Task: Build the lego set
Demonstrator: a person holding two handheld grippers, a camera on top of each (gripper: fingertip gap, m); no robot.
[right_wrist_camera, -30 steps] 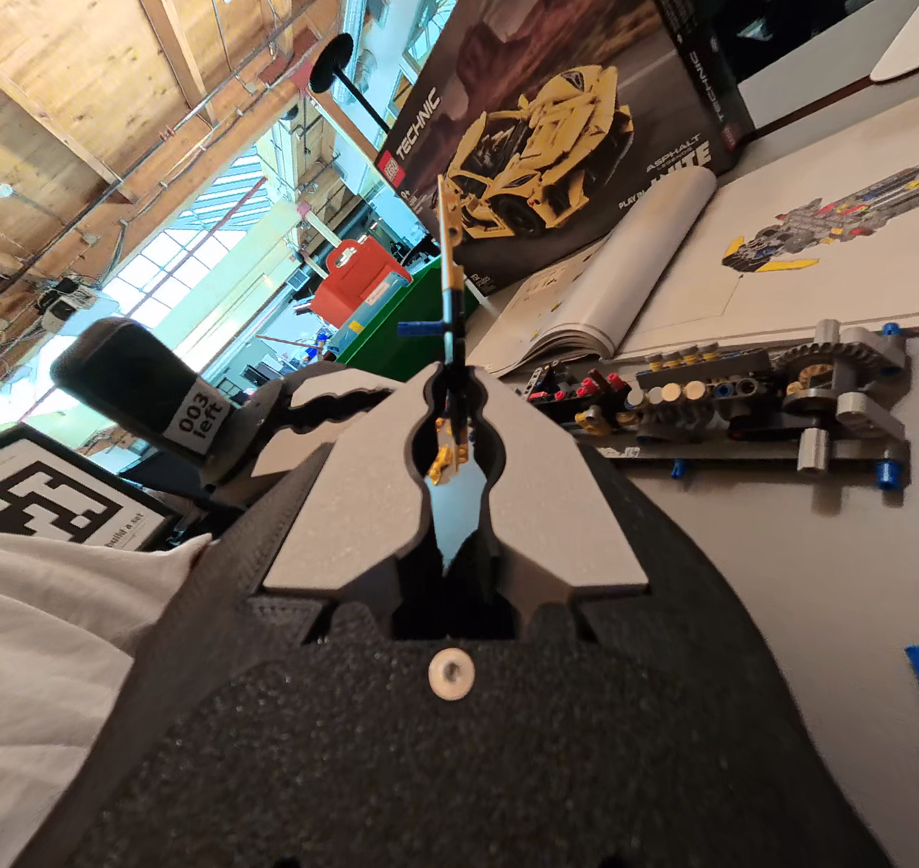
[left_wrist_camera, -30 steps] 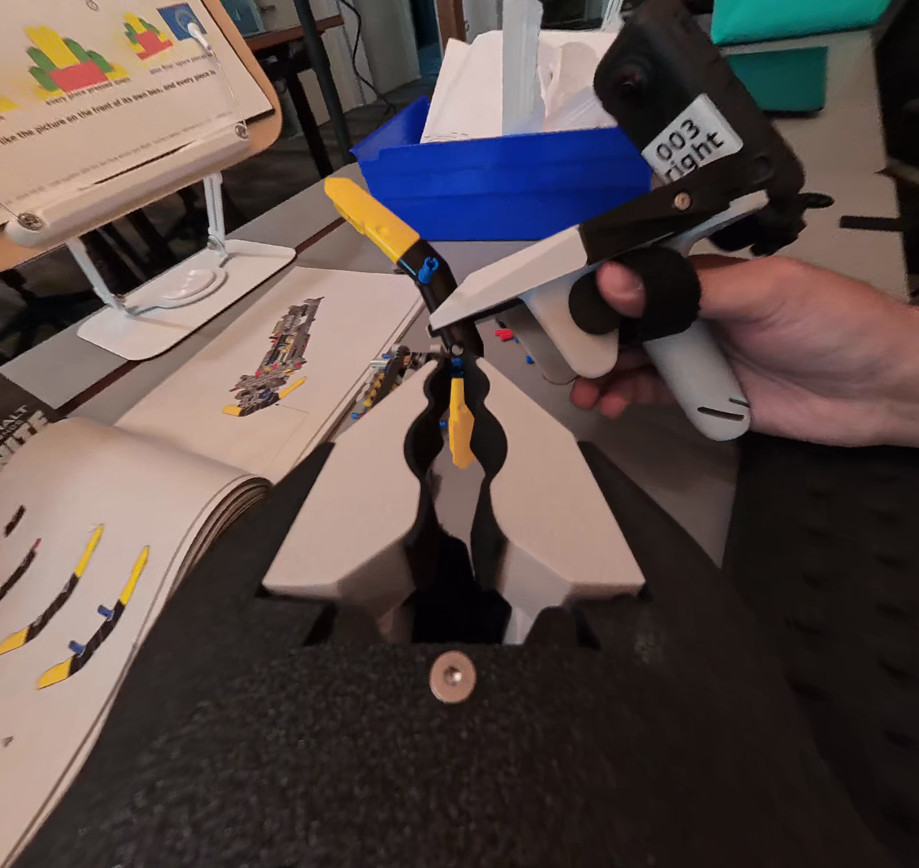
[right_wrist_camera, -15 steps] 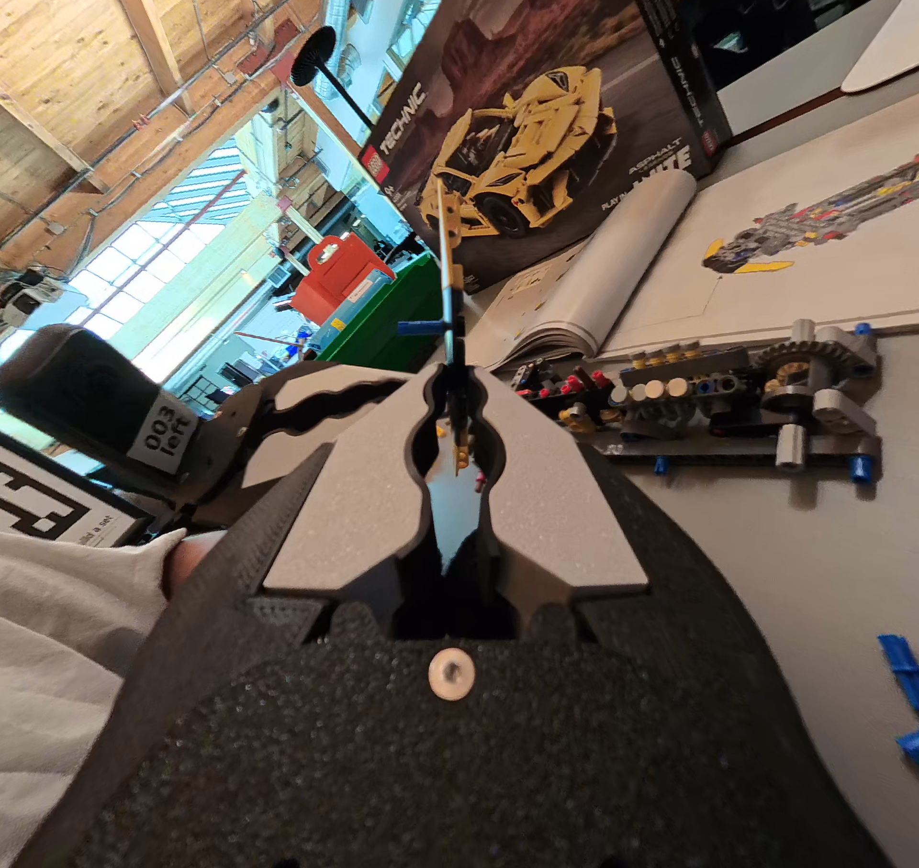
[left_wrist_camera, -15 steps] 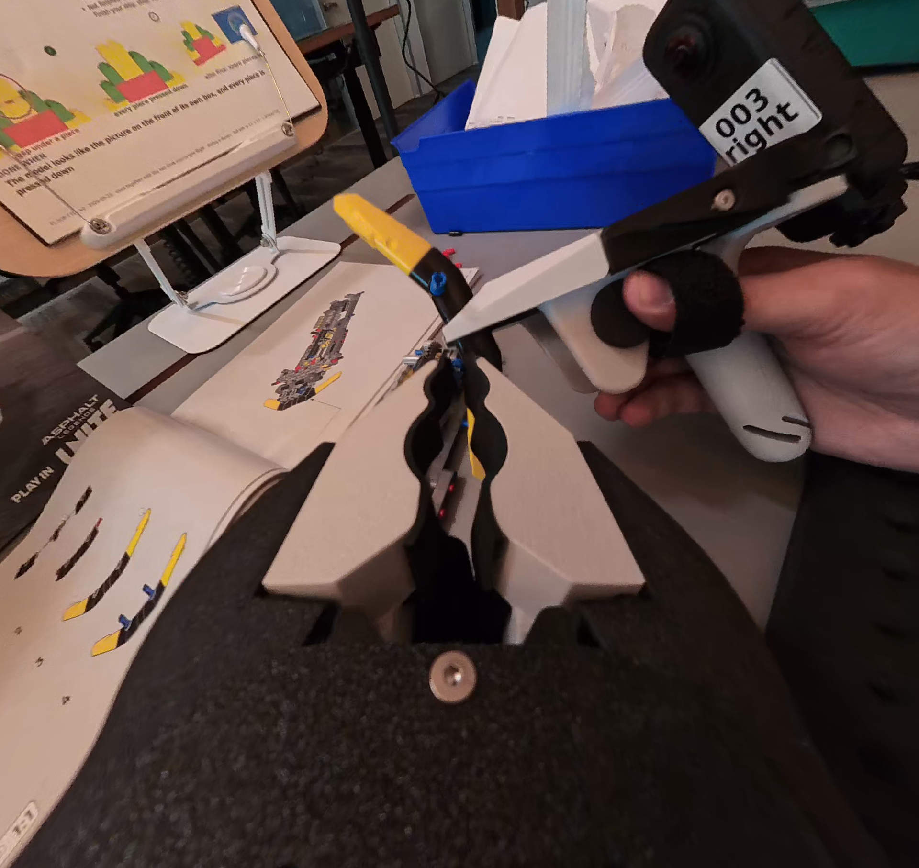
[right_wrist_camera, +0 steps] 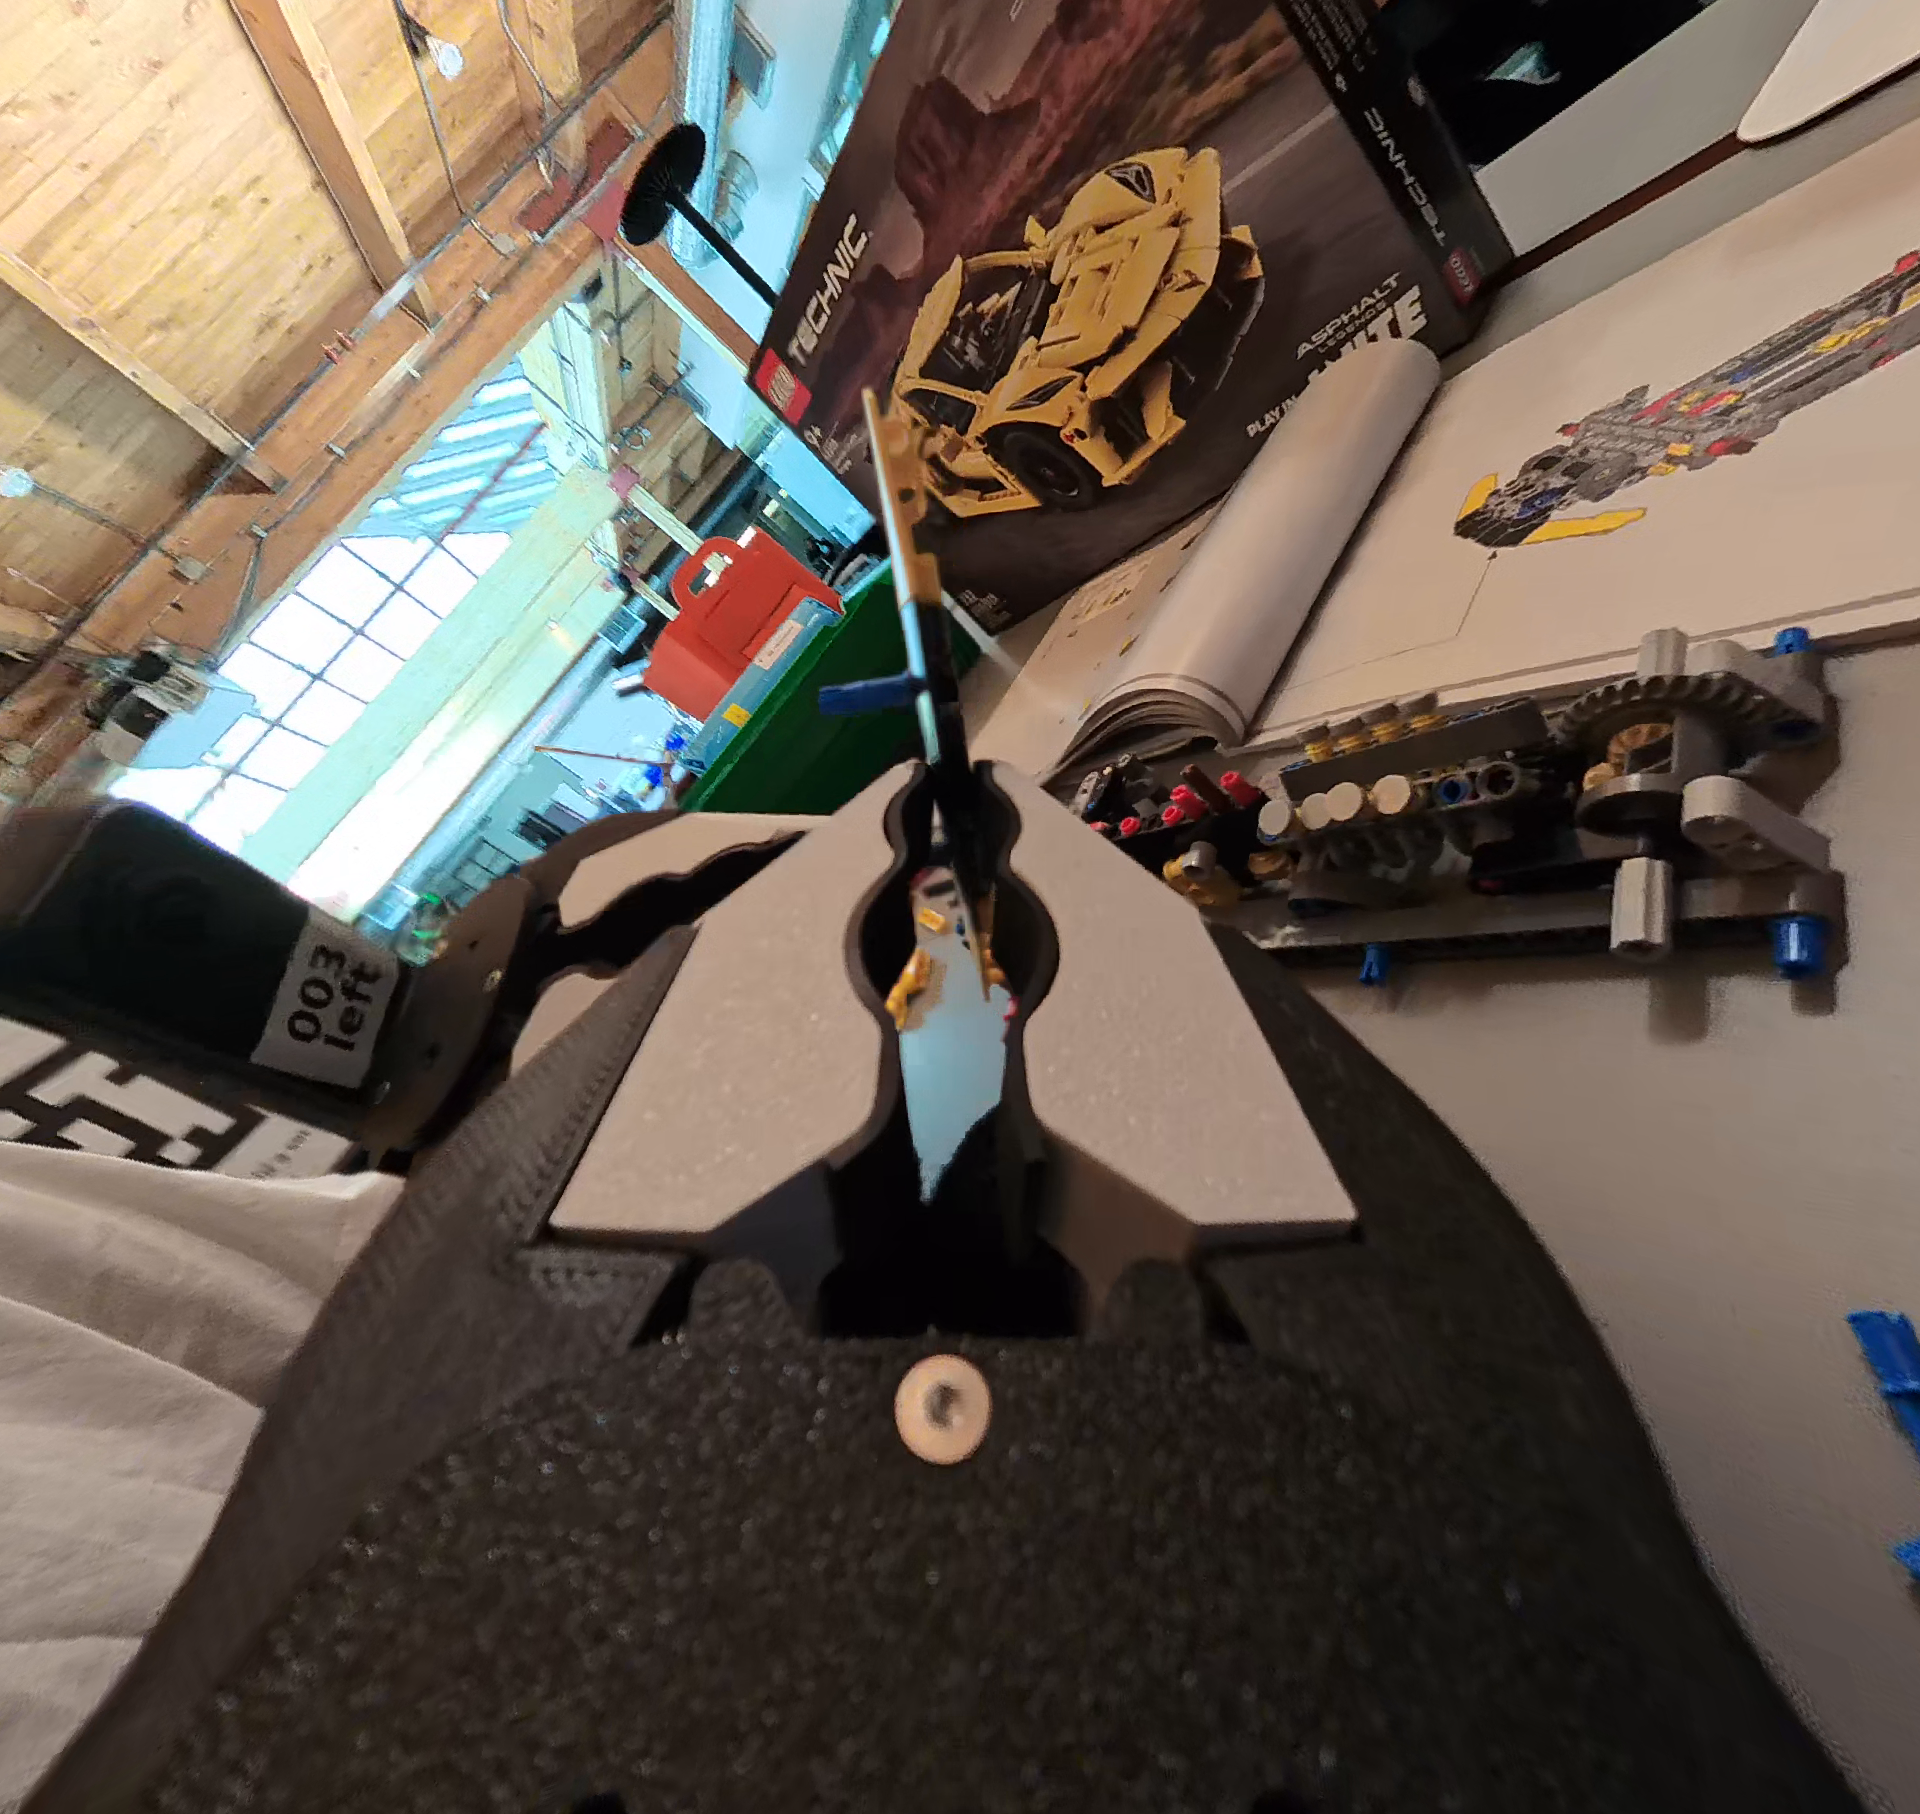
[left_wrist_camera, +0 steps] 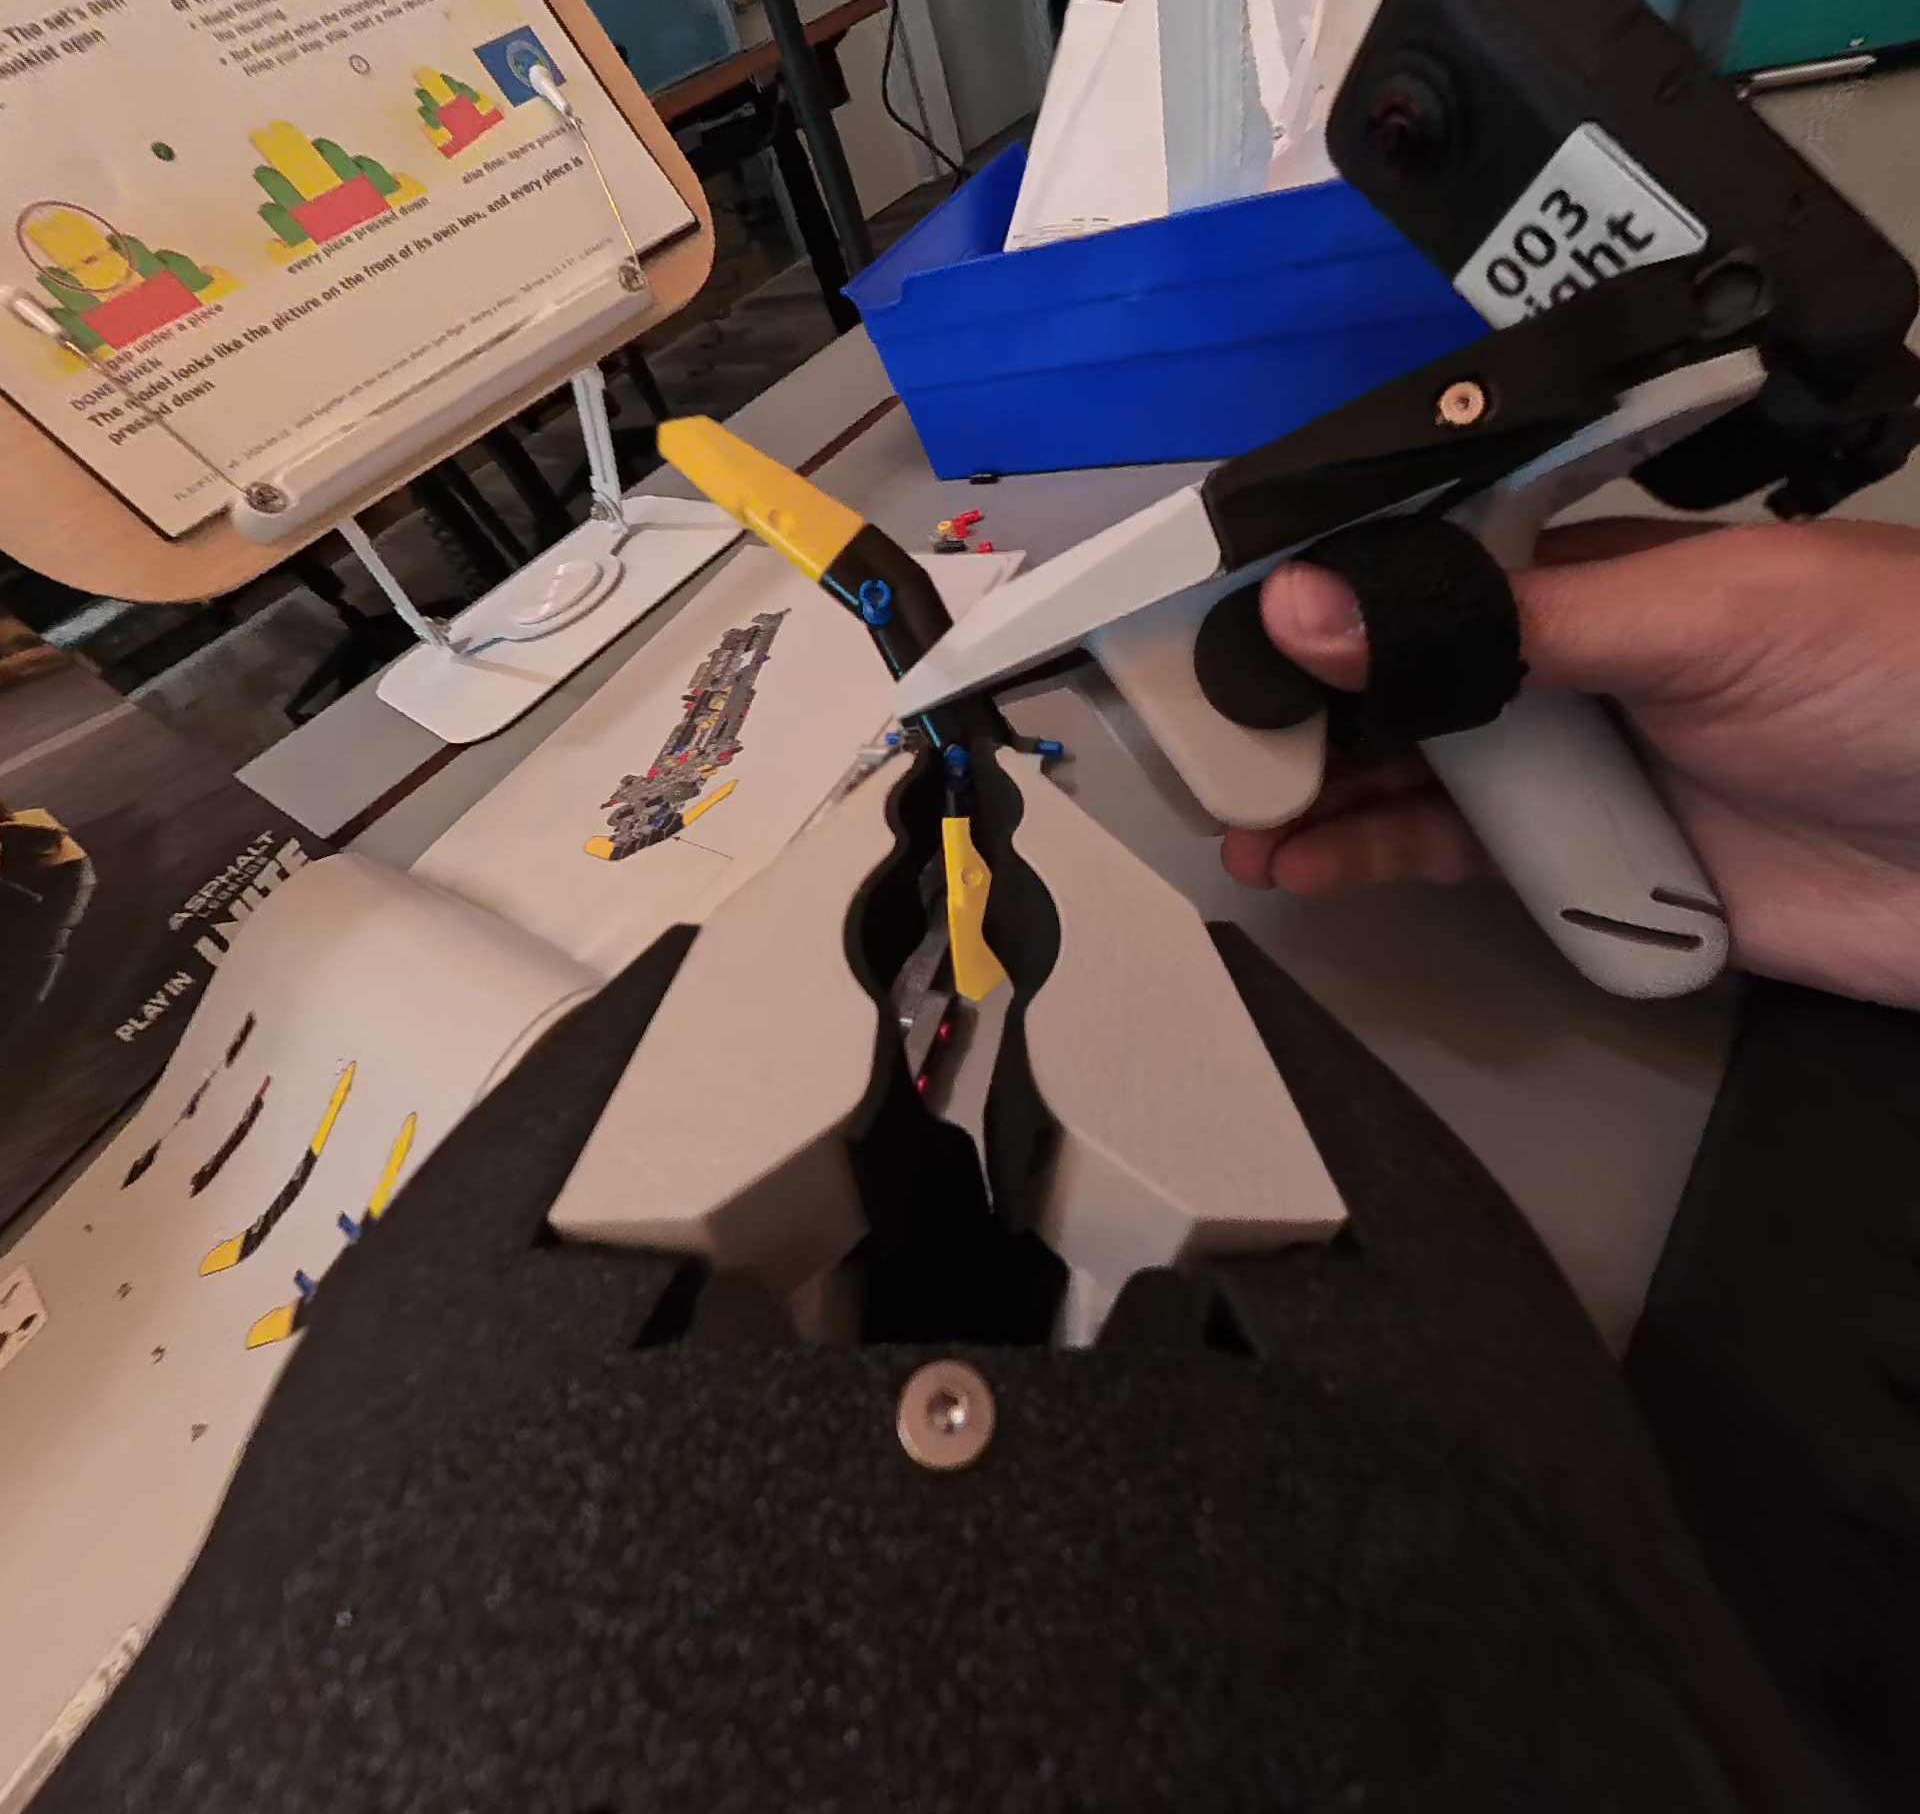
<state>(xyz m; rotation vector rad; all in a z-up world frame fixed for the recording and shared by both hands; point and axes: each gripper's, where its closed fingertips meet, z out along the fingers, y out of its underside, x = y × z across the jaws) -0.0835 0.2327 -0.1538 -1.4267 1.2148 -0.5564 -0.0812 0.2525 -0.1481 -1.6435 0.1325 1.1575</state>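
1. Left gripper (left_wrist_camera: 954,777): fingers nearly together, clamped on the lower end of a curved black-and-yellow lego strip (left_wrist_camera: 800,538). The strip's lower yellow tip sits in the gap between the finger pads, and the rest arcs up and to the left, off the table.
2. Right gripper (left_wrist_camera: 914,699): comes in from the right in the left wrist view, held by a hand (left_wrist_camera: 1704,725) wrapped round the white grip, with one finger through a black loop on the trigger. Its white fingers point left and slightly down and meet the strip's black middle just above the left gripper's tips.
3. In the right wrist view the right gripper (right_wrist_camera: 951,788) is also almost closed, pinching the same strip (right_wrist_camera: 914,580) seen edge-on. A blue pin (right_wrist_camera: 857,696) sticks out sideways from the strip just past the tips.
4. This view is rolled over, so the table runs up the right side. The left gripper's black body (right_wrist_camera: 166,933) sits low on the left over a white sleeve (right_wrist_camera: 125,1349).
5. The strip is in the air between both grippers, held by each.
6. A grey lego chassis (right_wrist_camera: 1538,829) with gears and blue pins lies on the grey table (right_wrist_camera: 1558,1245), right beside the open instruction booklet (right_wrist_camera: 1507,559).
7. The set's box (right_wrist_camera: 1122,237) stands behind the booklet.
8. In the left wrist view, a blue bin (left_wrist_camera: 1143,351) holding white paper stands at the back, and an instruction board on a white stand (left_wrist_camera: 312,206) stands to the left.
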